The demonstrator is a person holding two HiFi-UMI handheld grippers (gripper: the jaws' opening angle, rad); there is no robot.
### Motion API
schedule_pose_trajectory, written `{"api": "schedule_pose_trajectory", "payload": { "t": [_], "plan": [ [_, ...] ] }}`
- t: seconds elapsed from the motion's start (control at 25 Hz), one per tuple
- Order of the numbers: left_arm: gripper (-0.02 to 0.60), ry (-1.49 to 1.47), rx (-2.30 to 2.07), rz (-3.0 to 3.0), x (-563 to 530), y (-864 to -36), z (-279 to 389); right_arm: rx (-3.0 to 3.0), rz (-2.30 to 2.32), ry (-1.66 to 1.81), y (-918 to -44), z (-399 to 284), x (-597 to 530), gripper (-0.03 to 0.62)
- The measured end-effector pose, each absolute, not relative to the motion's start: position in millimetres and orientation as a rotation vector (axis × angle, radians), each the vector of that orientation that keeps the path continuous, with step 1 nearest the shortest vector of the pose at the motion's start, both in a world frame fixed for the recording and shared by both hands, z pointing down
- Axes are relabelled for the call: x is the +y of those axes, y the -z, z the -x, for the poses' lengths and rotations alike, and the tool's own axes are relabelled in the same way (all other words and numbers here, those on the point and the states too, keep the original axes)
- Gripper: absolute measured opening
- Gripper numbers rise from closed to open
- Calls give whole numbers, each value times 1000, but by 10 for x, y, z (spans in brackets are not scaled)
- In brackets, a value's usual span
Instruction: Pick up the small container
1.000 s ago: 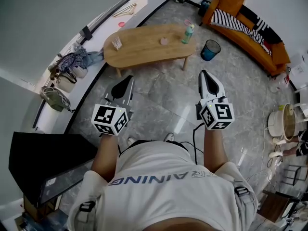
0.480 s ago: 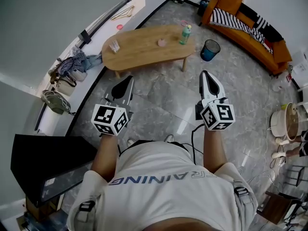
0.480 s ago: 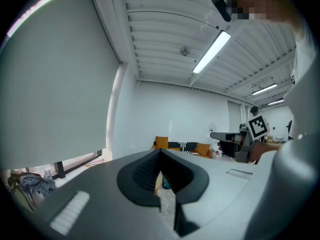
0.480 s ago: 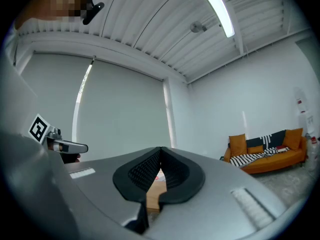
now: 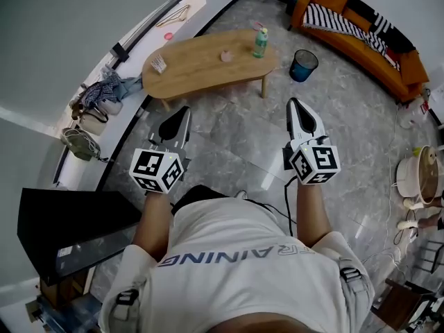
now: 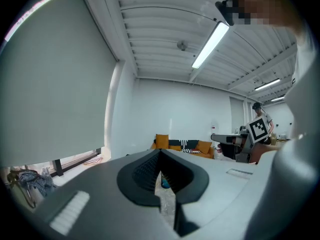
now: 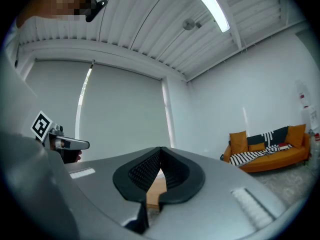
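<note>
A small pink container (image 5: 225, 56) stands on the oval wooden table (image 5: 201, 71) far ahead, next to a green bottle (image 5: 260, 42). My left gripper (image 5: 182, 111) and right gripper (image 5: 294, 104) are held side by side at waist height over the floor, well short of the table. Both point toward it. In the left gripper view the jaws of the left gripper (image 6: 160, 151) meet at the tips with nothing between them. The right gripper (image 7: 161, 150) is likewise shut and empty, with the table's wood (image 7: 155, 189) showing through the gap behind its tips.
A blue bin (image 5: 303, 66) stands right of the table, an orange sofa (image 5: 361, 26) beyond it. Bags and clothes (image 5: 97, 99) lie along the left wall. A black cabinet (image 5: 69, 234) is at my left. A cable (image 5: 277, 200) runs on the marble floor.
The table and sofa have slid up and left in the head view as the head turned. Both grippers keep their pose and stay shut.
</note>
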State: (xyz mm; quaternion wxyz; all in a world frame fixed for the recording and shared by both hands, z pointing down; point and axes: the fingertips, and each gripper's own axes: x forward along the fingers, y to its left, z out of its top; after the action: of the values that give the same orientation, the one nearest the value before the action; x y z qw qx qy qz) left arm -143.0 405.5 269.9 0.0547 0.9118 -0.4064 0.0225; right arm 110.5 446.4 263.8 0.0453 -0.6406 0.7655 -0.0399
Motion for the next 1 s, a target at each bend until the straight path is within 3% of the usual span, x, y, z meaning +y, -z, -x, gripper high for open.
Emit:
{"api": "schedule_pose_trajectory", "payload": {
  "t": [0.56,1.0],
  "plan": [
    [2,-85,-1127,-2747,3518,-2935,893,2338,2020,193,-2847,-1536,3989,15],
    [2,-33,-1101,-2727,2339,-2965,818,2388,2065,189,-2808,-1575,2782,17]
  ]
}}
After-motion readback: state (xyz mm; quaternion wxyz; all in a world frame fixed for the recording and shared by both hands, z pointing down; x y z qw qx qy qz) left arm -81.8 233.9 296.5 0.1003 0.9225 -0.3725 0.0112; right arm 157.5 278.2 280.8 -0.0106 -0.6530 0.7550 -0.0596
